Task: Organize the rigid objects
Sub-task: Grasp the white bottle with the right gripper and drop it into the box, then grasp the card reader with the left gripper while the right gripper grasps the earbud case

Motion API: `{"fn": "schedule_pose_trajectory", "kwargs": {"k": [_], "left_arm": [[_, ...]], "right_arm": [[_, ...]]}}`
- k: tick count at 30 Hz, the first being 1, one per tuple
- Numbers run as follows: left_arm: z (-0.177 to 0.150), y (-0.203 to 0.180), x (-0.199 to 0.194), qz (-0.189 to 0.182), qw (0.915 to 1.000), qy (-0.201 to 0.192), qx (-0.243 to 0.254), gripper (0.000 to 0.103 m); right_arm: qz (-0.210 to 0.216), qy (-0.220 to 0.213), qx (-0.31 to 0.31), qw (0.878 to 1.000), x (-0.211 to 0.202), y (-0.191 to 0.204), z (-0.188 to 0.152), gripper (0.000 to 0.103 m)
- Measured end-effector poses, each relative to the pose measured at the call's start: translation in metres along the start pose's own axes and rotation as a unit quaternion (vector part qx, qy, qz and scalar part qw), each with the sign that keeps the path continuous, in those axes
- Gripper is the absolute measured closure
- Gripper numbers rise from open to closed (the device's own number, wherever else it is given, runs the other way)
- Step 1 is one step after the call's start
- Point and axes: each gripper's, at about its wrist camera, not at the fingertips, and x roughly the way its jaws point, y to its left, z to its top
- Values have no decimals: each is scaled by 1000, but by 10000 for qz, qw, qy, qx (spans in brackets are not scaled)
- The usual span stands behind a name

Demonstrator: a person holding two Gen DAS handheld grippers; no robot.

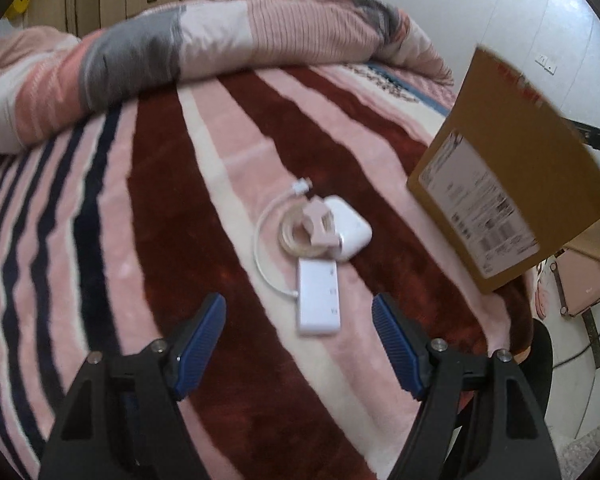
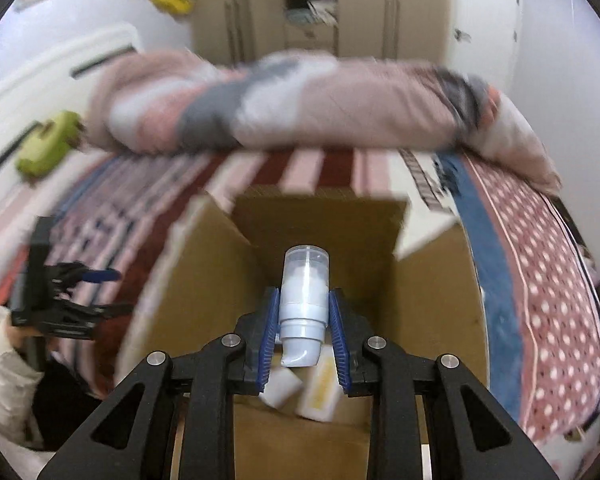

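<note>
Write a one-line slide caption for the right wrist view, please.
Right gripper holds a pump bottle above the open cardboard box.

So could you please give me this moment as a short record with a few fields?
surface: striped blanket on a bed
left gripper: open, empty, above the blanket
right gripper: shut on a pump bottle, over the open box
in box: two small white packs on the bottom
left on blanket: white hub with cable, white charger, coiled cable
box place: on the bed, right of those items
</note>
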Motion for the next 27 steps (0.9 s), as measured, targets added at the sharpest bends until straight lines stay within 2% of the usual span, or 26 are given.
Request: {"fn": "schedule_pose_trajectory", "kwargs": {"k": [2, 4, 6, 8, 11, 16, 22, 24, 27], "left_arm": [[-4, -3, 12, -18, 10000, 50, 8, 30], [-5, -5, 21, -11, 10000, 81, 18, 33], [-6, -8, 31, -31, 9999, 152, 2, 45], [-6, -10, 38, 8, 9998, 176, 52, 62], [-3, -13, 46, 141, 9999, 97, 20, 75], [-1, -14, 46, 189, 9998, -52, -15, 75], [-3, -2, 12, 202, 9994, -264, 54, 76], [-7, 5, -4, 273, 9992, -291, 77, 76], [-15, 17, -26, 378, 9986, -375, 69, 76]], "right_arm": [[132, 8, 74, 9999, 5, -6, -4, 70], [230, -39, 92, 9997, 5, -6, -5, 70], [267, -130, 65, 9995, 0, -3, -5, 70], [333, -208, 63, 9992, -5, 1, -6, 70], [461, -342, 50, 9983, -11, 9, -4, 70], [770, -529, -112, 9956, -21, 35, 2, 70], [1535, -775, -500, 9838, -32, 93, 11, 70], [1764, -731, -702, 9791, -29, 120, 11, 70], [1975, -420, -897, 9753, -6, 157, 2, 70]]}}
